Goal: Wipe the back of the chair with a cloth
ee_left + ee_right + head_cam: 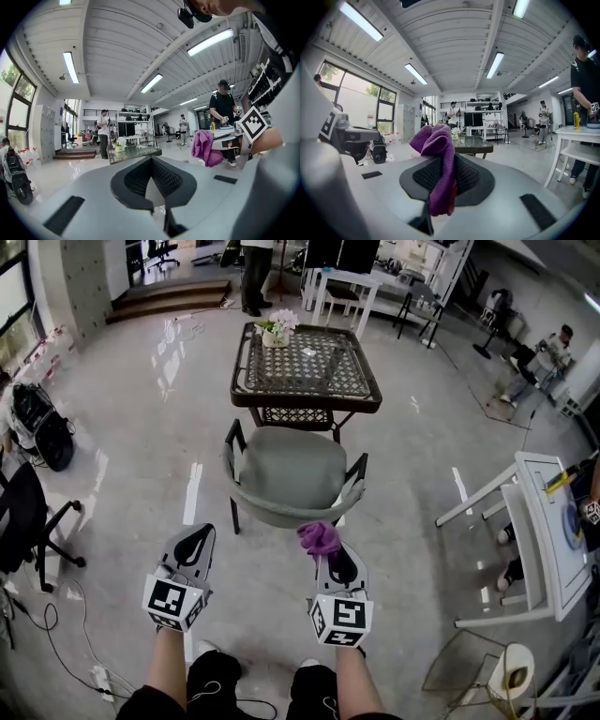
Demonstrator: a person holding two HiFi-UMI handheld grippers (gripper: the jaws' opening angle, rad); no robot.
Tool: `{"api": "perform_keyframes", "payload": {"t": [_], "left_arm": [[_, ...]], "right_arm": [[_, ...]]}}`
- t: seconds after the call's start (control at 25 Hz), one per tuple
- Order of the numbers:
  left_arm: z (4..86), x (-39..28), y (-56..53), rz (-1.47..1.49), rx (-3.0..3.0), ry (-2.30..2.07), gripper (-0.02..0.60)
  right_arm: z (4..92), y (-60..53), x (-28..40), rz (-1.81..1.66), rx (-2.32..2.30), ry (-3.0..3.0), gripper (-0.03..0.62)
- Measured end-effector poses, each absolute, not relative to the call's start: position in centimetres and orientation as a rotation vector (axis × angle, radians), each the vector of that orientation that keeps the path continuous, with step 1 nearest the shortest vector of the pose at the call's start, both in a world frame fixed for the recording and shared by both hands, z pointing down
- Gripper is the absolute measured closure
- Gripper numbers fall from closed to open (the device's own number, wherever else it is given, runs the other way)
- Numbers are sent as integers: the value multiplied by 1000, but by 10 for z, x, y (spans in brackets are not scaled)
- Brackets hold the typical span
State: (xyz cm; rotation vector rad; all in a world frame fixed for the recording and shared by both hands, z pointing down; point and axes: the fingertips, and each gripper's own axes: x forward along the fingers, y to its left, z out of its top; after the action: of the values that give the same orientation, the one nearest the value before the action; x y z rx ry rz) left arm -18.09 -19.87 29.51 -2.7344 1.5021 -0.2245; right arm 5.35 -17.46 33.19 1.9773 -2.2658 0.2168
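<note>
A grey-green chair (291,474) with black legs stands on the floor ahead of me, its curved back (281,514) on my side. My right gripper (333,557) is shut on a purple cloth (320,538), held just behind the right part of the chair back, apart from it. In the right gripper view the cloth (436,140) bunches above the jaws and hangs down between them. My left gripper (194,545) is shut with nothing in it, to the left and short of the chair. The left gripper view shows the cloth (205,147) off to its right.
A wicker table with a glass top (305,367) stands beyond the chair, with a small flower pot (275,331) on it. A white table (539,531) is at the right, a black office chair (23,512) and cables (56,615) at the left. People stand far off.
</note>
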Motion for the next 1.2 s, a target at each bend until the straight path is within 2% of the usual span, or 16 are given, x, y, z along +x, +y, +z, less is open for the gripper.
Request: {"api": "perform_keyframes", "payload": {"t": [0.56,1.2], "left_arm": [[114,-169,-161,-160,-2687,1505,572],[31,-188,-125,-121,-2609,1582,572]], "right_arm": [[160,-138,72,214,2003,-2295,511],[79,-117,69,185,2012,-2348,516]]}}
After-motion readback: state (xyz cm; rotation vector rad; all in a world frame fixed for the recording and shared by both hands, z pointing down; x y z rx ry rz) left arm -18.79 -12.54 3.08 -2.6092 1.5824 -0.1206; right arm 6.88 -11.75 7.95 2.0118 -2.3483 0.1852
